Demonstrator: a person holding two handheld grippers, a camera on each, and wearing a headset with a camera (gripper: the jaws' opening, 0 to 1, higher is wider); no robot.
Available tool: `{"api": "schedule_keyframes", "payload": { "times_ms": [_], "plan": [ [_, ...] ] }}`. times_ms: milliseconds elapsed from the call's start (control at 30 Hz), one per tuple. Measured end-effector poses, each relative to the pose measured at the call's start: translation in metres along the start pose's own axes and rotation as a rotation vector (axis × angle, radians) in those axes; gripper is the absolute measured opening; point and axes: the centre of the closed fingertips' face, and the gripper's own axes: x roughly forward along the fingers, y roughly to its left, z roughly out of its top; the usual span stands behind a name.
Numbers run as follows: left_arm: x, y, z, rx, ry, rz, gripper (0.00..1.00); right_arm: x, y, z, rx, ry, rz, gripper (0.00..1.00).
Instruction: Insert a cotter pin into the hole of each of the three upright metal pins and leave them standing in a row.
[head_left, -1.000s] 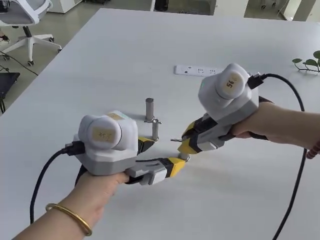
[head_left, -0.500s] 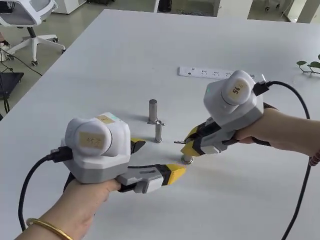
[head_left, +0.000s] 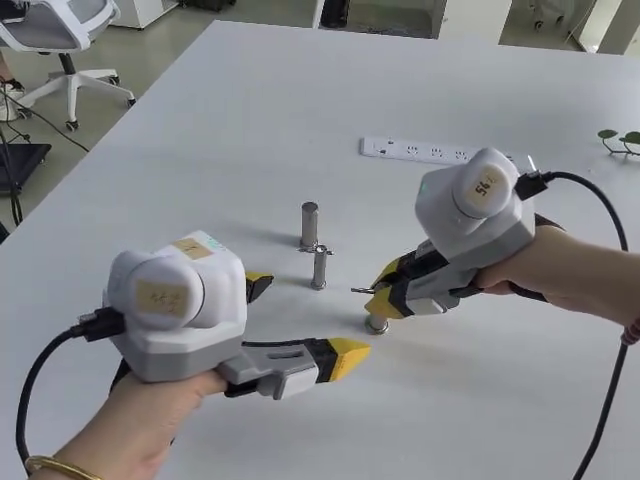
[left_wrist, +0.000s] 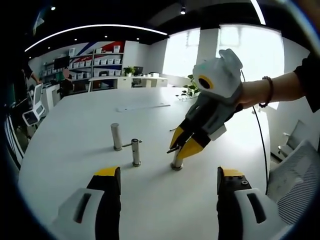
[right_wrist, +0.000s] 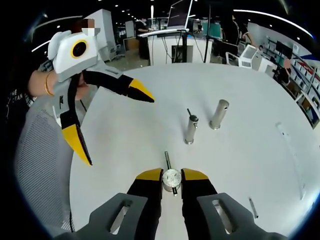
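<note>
The right gripper (head_left: 379, 285) has its jaws pinched together on a cotter pin (head_left: 358, 290), whose tip pokes out sideways. It holds this at the top of the nearest metal pin (head_left: 377, 323), which stands upright on the white table (head_left: 200, 120). The left gripper (head_left: 302, 317) hovers close by with its jaws spread wide, holding nothing. Just beyond stands the middle metal pin (head_left: 319, 270), with a second cotter pin (head_left: 308, 249) through its top, and behind it the far metal pin (head_left: 309, 225). A power strip (head_left: 430, 152) lies farther back.
</note>
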Motion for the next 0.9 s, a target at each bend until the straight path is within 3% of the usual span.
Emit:
{"api": "schedule_keyframes", "payload": {
  "times_ms": [133,433,900],
  "plan": [
    [0.000,0.003,-0.004,0.006,0.011,0.007,0.81,-0.001,0.001,0.000,0.001,-0.006,0.001,0.09],
    [-0.001,0.008,-0.001,-0.003,-0.002,0.012,0.88,-0.004,-0.005,-0.003,-0.014,0.003,-0.020,0.08],
    [0.003,-0.004,0.004,0.001,-0.020,-0.027,0.96,-0.005,-0.024,0.002,-0.019,-0.009,-0.033,0.08]
  ]
}}
